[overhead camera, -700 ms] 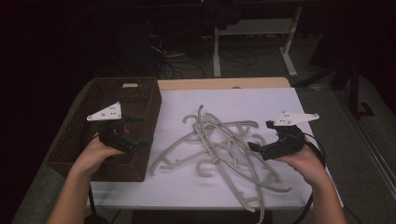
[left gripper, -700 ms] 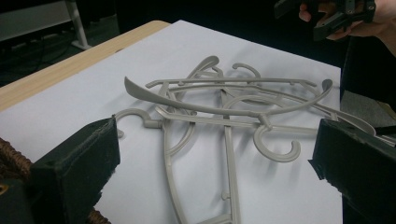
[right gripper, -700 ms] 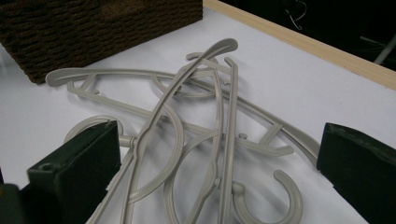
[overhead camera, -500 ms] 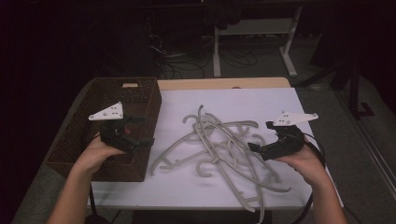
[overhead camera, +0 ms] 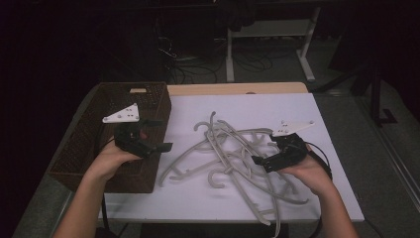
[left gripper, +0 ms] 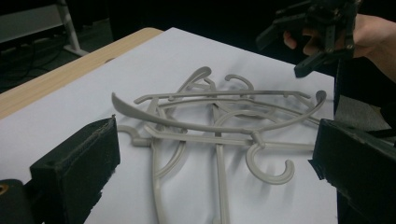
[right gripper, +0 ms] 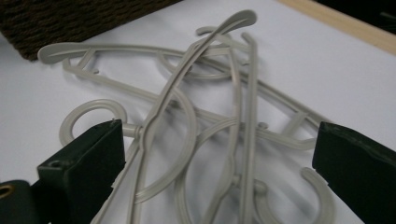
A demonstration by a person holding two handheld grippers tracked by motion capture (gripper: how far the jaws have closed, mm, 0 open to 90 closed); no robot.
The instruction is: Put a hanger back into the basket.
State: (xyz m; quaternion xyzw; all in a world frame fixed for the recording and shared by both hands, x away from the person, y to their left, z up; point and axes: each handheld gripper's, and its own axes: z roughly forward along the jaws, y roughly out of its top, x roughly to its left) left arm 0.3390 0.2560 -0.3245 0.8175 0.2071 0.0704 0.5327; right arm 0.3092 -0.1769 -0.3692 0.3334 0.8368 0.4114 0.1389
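High view: tangle of grey hangers [overhead camera: 233,153] mid-table on the white table [overhead camera: 327,119], left tool [overhead camera: 148,136] and right tool [overhead camera: 265,161] both spread wide, empty.

Left tool over the near corner of the brown basket [overhead camera: 89,144], just beside the pile; right tool at the pile's right edge, low over the hangers, jaws apart and clamped on nothing. Likely risk: hooks and arms interlocked, so a pull on one hanger could drag the rest along or off the table's front edge. Thin curved arms could slip from the pads. Hard to count the hangers; lowest ones hidden under the others, basket's inside too dark to judge.
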